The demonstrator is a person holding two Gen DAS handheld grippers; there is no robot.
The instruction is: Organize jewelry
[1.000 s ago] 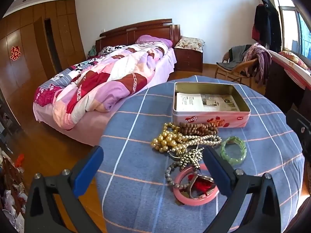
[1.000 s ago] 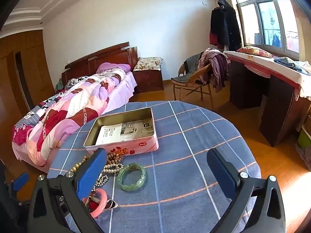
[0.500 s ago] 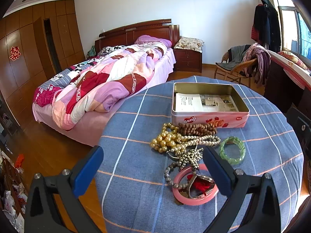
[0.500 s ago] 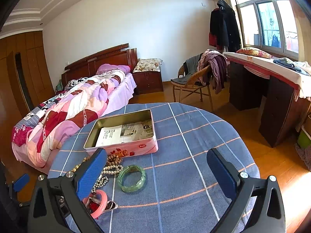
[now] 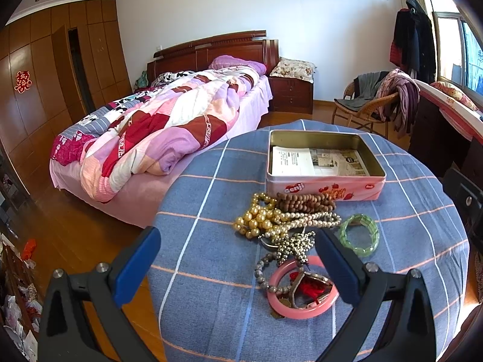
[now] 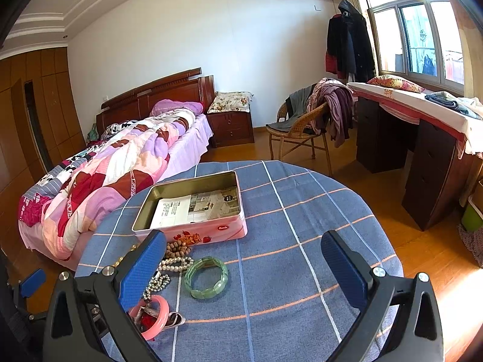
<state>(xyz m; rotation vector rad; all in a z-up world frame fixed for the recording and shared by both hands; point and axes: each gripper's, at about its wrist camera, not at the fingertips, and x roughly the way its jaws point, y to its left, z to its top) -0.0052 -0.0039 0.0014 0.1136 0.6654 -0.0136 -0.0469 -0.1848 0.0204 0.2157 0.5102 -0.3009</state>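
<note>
A pile of jewelry lies on the blue checked tablecloth [image 5: 211, 256]: gold pearl strand [image 5: 256, 220], brown wooden beads [image 5: 305, 201], silver bead chain [image 5: 294, 244], green jade bracelet [image 5: 359, 238] and pink bangle [image 5: 302, 309]. Behind them stands an open pink tin [image 5: 324, 185] lined with paper. My left gripper [image 5: 237, 262] is open and empty, above the table's near edge, just short of the pile. My right gripper [image 6: 243, 267] is open and empty, with the green bracelet [image 6: 206, 277] between its fingers' lines and the tin [image 6: 193, 235] ahead.
The round table [image 6: 332, 241] drops off to wooden floor on all sides. A bed [image 5: 169, 126] stands to the left, a wicker chair [image 6: 299, 132] with clothes behind, and a dark desk [image 6: 422, 150] to the right.
Both views have shifted only slightly; the right gripper has eased a little nearer the table. The jewelry and tin have not moved.
</note>
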